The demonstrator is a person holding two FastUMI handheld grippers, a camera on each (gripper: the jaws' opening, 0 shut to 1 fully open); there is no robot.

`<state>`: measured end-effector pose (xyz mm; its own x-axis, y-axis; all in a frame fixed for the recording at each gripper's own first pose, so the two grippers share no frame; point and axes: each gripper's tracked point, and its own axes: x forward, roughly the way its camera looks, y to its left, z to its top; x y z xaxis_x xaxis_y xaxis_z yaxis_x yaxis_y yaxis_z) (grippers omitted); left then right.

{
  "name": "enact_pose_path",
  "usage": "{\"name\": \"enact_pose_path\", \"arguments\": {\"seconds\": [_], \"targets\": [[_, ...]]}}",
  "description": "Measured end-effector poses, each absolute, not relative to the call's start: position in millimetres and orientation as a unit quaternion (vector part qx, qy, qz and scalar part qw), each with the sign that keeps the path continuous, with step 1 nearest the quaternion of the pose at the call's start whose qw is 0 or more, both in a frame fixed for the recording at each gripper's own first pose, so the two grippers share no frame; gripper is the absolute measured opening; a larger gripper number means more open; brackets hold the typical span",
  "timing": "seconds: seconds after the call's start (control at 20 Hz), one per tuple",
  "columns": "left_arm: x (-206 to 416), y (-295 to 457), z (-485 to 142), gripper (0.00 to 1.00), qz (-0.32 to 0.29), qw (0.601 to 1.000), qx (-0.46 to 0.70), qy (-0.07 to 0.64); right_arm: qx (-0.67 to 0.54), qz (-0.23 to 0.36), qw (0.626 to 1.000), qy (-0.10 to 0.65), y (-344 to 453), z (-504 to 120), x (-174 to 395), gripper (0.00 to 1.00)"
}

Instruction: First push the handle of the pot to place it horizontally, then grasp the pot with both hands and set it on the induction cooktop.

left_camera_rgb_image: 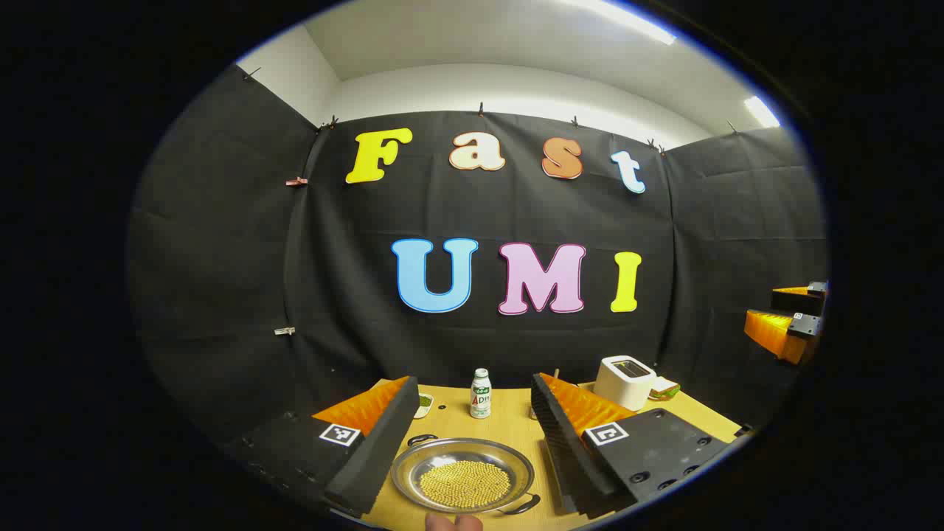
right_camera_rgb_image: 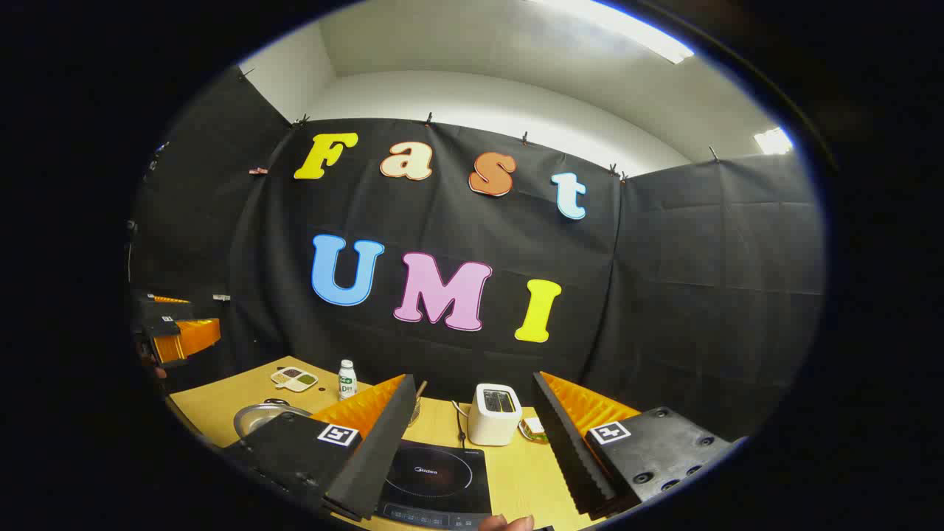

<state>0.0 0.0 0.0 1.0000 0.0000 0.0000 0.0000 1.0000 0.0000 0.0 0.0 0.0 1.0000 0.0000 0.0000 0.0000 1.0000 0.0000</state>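
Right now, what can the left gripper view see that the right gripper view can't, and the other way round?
Left gripper view: the small yellow beads lying inside the pot, and the pot's dark handle at its near right.

Right gripper view: the induction cooktop between the open right gripper fingers, and a divided snack dish.

Both: the pot, the small bottle, the white toaster and the wooden table. The left gripper is open too.

Black cloth walls [left_camera_rgb_image: 221,243], white ceiling [left_camera_rgb_image: 516,44], strip lights [right_camera_rgb_image: 634,33], wooden table [left_camera_rgb_image: 509,428]
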Motion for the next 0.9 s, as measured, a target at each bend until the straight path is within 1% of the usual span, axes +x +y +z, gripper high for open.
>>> {"name": "enact_pose_path", "arguments": {"seconds": [0.9], "targets": [[14.2, 7.4, -0.9, 0.95, 0.009, 1.0, 0.005, 0.0, 0.006, 0.001, 1.0, -0.003, 1.6, -1.2, 20.2, 0.97]]}}
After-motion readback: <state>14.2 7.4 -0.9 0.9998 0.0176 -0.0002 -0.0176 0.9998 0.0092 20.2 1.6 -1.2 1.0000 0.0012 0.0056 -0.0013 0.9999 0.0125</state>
